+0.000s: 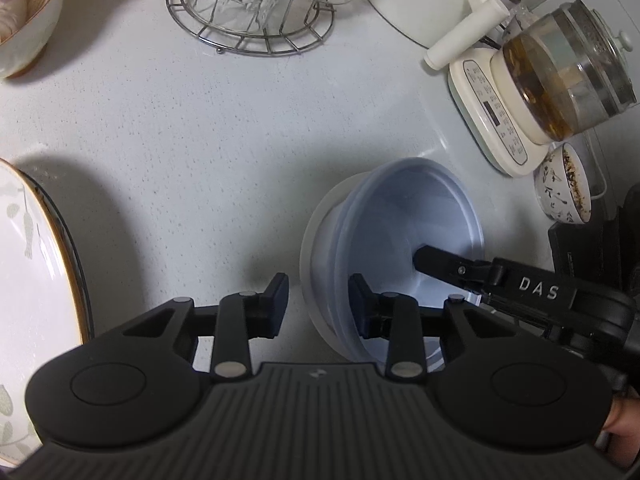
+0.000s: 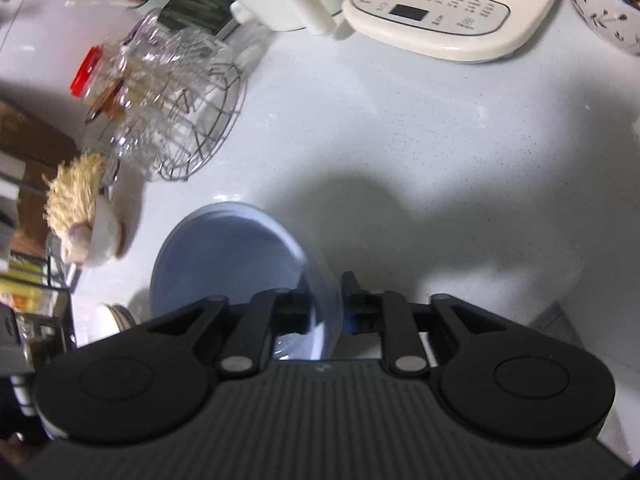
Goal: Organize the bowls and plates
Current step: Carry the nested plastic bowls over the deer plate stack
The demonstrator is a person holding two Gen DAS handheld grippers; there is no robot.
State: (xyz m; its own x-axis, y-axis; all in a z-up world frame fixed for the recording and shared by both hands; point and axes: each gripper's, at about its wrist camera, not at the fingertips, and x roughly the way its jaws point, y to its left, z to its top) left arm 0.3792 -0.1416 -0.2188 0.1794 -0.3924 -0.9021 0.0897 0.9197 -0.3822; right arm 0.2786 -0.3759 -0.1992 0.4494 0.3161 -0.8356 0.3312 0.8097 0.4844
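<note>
A pale blue plastic bowl (image 1: 404, 224) is tilted above the white counter. My right gripper (image 2: 326, 304) is shut on its rim, one finger inside the bowl (image 2: 224, 256) and one outside; that finger shows in the left wrist view (image 1: 444, 266). My left gripper (image 1: 318, 304) is open, its right finger at the bowl's near rim, its left finger over bare counter. A white plate with a gold rim and leaf pattern (image 1: 28, 280) lies at the left edge.
A wire rack of glasses (image 1: 256, 4) stands at the back. A cream kettle base with a glass teapot (image 1: 552, 80) and a small patterned bowl (image 1: 564, 188) stand at the right. A bowl with noodles and garlic (image 1: 24, 12) sits at far left.
</note>
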